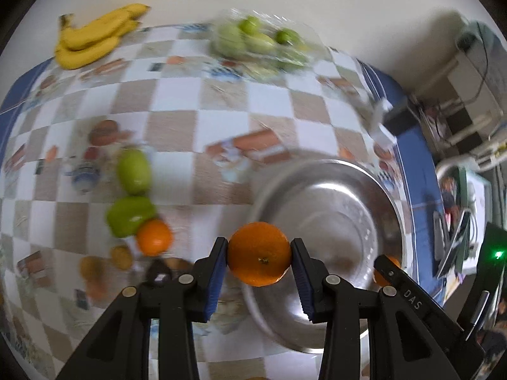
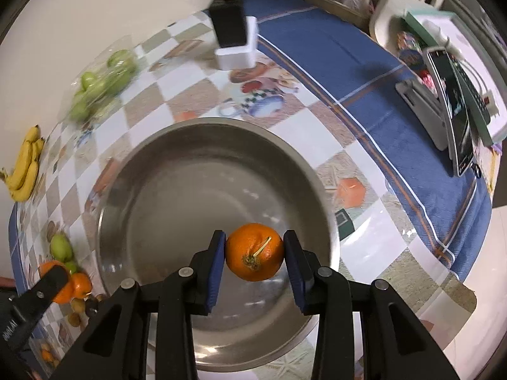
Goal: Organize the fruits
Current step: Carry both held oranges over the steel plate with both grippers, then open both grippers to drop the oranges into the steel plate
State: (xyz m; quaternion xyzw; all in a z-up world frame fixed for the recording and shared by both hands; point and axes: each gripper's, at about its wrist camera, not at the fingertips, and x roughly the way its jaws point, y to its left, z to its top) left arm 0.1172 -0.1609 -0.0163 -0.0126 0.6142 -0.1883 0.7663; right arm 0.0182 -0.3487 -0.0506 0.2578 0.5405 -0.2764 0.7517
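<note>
- Left gripper [image 1: 259,255]: pinching an orange [image 1: 259,254] between blue pads [image 1: 215,277], held at the near-left rim of the steel bowl [image 1: 332,190].
- Right gripper [image 2: 254,253]: clamped on a second orange [image 2: 254,251], stem stub facing the camera, hanging over the bowl's [image 2: 158,190] inside, near its front wall.
- Bowl: on the checkered table [image 1: 177,101]; no fruit seen lying in it.
- Left of the bowl: two green fruits [image 1: 133,171], one more loose orange [image 1: 154,237] touching the nearer green one, some small brownish fruits [image 1: 122,256] just beside; blurred.
- Far side of the table: bananas [image 1: 95,36] at the left, a clear bag of green fruits [image 1: 256,42] near the middle.
- Behind the bowl in the right wrist view: a black adapter [image 2: 228,20] on a white box [image 2: 237,53].
</note>
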